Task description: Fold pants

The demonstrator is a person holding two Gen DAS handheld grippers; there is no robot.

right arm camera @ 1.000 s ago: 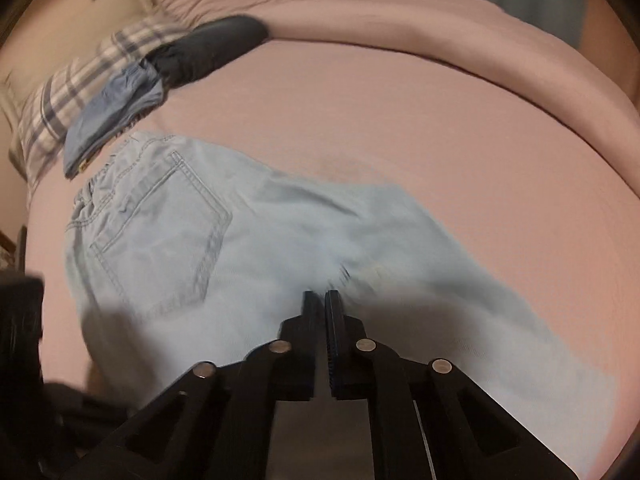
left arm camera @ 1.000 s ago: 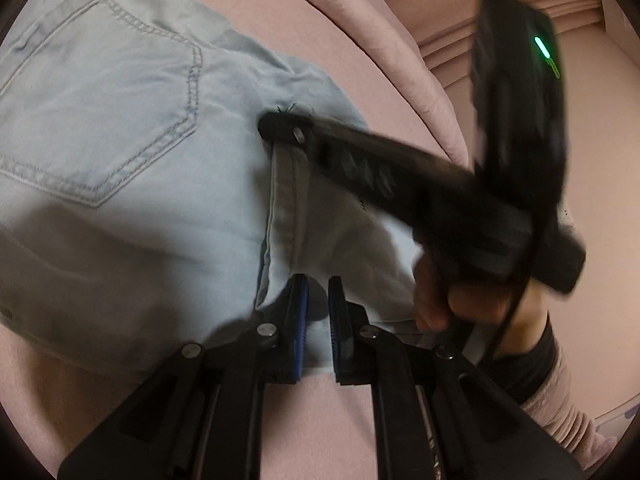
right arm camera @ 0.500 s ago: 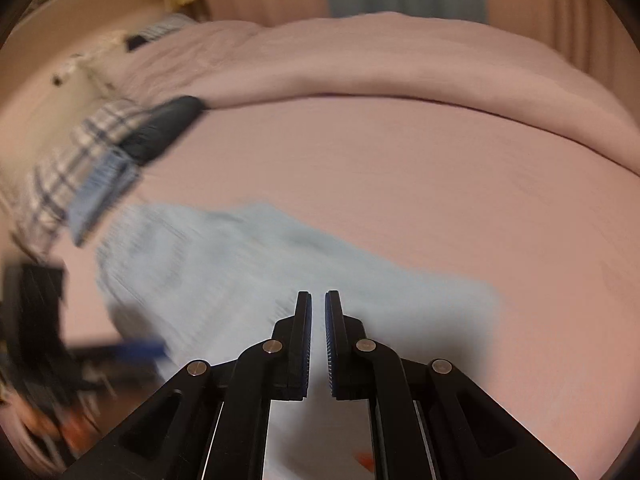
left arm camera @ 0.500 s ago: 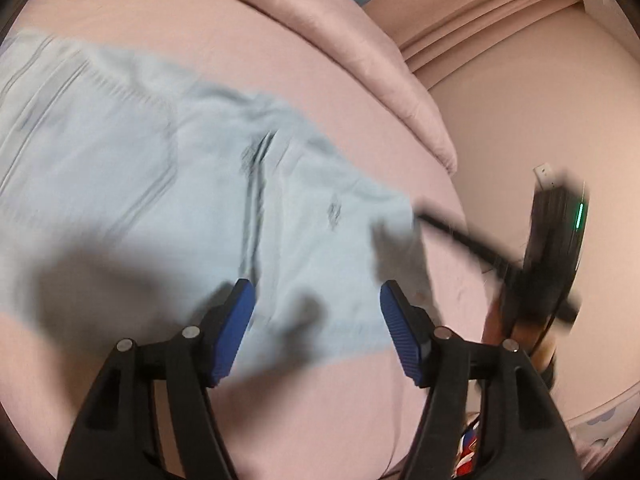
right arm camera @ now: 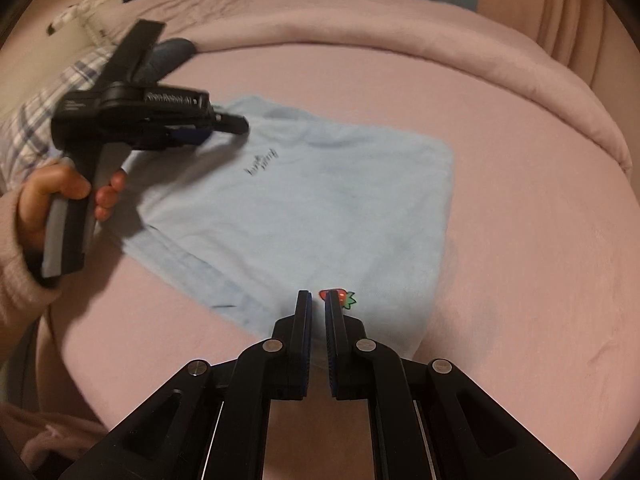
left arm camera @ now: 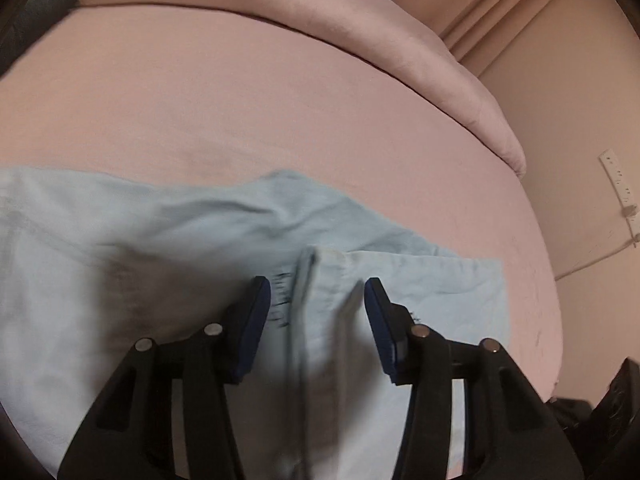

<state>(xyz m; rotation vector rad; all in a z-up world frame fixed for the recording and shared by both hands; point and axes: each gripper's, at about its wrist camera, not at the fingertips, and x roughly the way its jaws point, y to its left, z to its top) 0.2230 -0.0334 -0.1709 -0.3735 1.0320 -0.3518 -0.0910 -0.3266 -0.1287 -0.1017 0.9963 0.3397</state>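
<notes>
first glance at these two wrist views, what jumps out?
The light blue pants, folded into a flat block in the middle of the pink bed. Then the left gripper, held in a hand over their far-left edge, jaws apart on nothing. A small strawberry patch sits at the near edge, by the shut right gripper.

Left wrist view: close, looks steeply down along its fingers at the pale blue pants on the bed. Right wrist view: farther back, angled down. Shared: pants, bed.
</notes>
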